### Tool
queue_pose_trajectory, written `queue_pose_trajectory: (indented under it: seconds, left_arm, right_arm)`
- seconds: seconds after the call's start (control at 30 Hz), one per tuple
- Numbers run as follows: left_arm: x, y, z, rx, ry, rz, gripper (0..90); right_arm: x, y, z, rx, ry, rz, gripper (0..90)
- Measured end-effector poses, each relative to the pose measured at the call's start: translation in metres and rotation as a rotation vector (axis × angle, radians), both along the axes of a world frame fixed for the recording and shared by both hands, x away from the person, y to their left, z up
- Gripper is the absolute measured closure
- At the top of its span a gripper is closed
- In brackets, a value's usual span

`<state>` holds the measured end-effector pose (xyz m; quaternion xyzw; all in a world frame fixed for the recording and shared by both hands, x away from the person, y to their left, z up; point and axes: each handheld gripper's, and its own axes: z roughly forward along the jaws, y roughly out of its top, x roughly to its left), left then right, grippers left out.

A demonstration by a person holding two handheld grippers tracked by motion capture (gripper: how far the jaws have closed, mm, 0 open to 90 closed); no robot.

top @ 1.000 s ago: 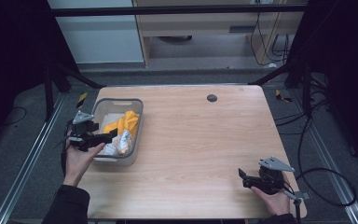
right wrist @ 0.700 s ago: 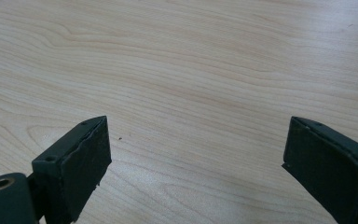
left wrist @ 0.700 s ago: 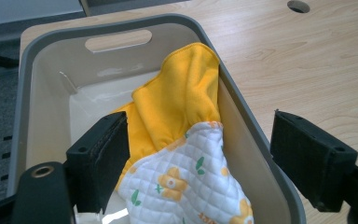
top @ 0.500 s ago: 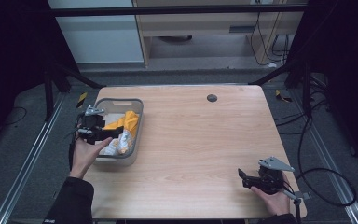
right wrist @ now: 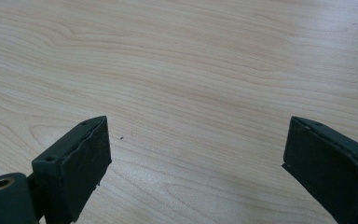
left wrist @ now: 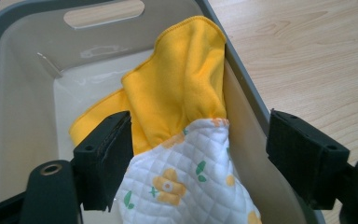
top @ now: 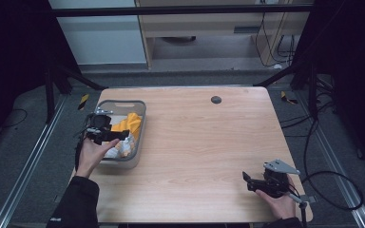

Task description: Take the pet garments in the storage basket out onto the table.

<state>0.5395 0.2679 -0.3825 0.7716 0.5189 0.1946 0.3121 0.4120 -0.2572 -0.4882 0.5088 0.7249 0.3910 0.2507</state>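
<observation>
Left tongs point(left wrist: 200, 158) hang released over the white quilted flower-print cloth point(left wrist: 186, 182) and yellow microfibre cloth point(left wrist: 177, 88) in the grey plastic bin point(left wrist: 23, 88), seemingly poised to descend and clench, while right tongs point(right wrist: 196, 163) rest released above the tabletop point(right wrist: 191, 60).

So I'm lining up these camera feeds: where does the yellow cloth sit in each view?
High view: the yellow cloth lies in the grey bin, left of the table's middle.
Left gripper view: it drapes up the bin's right wall, between the open jaws.
Right gripper view: bare tabletop, no cloth.
Shared landmark: the white quilted floral cloth beside it.
</observation>
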Motion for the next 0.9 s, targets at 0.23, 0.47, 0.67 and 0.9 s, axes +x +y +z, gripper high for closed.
queue_pose_trajectory:
  seconds: [0.23,0.47,0.67,0.9]
  left_arm:
    - [0.005,-0.002,-0.006,0.012,0.049,0.012,25.9]
    - [0.007,-0.004,-0.009,0.019,0.088,0.01,31.7]
    - [0.007,-0.007,-0.013,0.027,0.114,0.007,33.2]
    - [0.008,-0.012,-0.019,0.04,0.151,0.002,35.5]
  right_arm:
    - [0.0,0.0,0.0,0.0,0.003,0.003,7.4]
    - [0.0,0.001,0.0,0.002,0.005,0.008,7.4]
    - [0.001,0.0,-0.001,-0.002,0.005,0.01,7.3]
    - [0.0,0.001,0.0,0.004,0.015,0.009,7.3]
